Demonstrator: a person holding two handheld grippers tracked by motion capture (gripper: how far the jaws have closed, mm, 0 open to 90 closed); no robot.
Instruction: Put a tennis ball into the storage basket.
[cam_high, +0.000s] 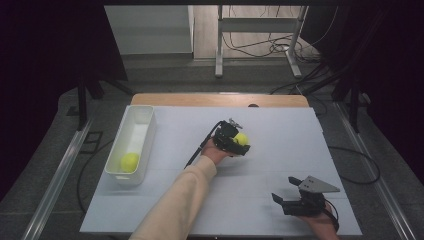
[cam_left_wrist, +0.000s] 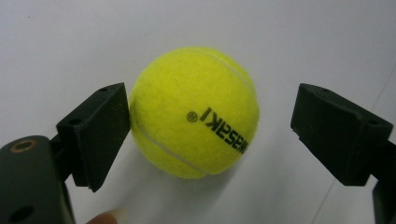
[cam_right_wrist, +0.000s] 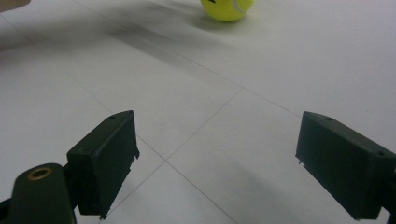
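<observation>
Left gripper (cam_high: 239, 142) sits mid-table in the high view, jaws straddling a fuzzy yellow tennis ball (cam_high: 241, 138) with black lettering on the felt. In the left gripper view the ball (cam_left_wrist: 194, 112) lies on the white table surface (cam_left_wrist: 70, 42) between the two black jaws: the 9 o'clock jaw is right at the felt, touching or nearly so, the 3 o'clock jaw stands clearly apart with bare table showing in the gap. So released, not clamped; the ball rests on the table on its own, off-centre toward the 9 o'clock jaw. A fingertip (cam_left_wrist: 105, 217) pokes in at the 6 o'clock edge.

Right gripper (cam_high: 286, 196) sits low at about 5 o'clock on the table, well apart from the ball, jaws spread wide with nothing between them. From the right gripper view (cam_right_wrist: 215, 158) the same ball (cam_right_wrist: 227, 8) is far off at 12 o'clock, cropped by the top edge.

A second yellow tennis ball (cam_high: 129, 162) lies in the near end of a long white plastic tray (cam_high: 144, 116) at 9 o'clock on the table, well apart from both grippers.
</observation>
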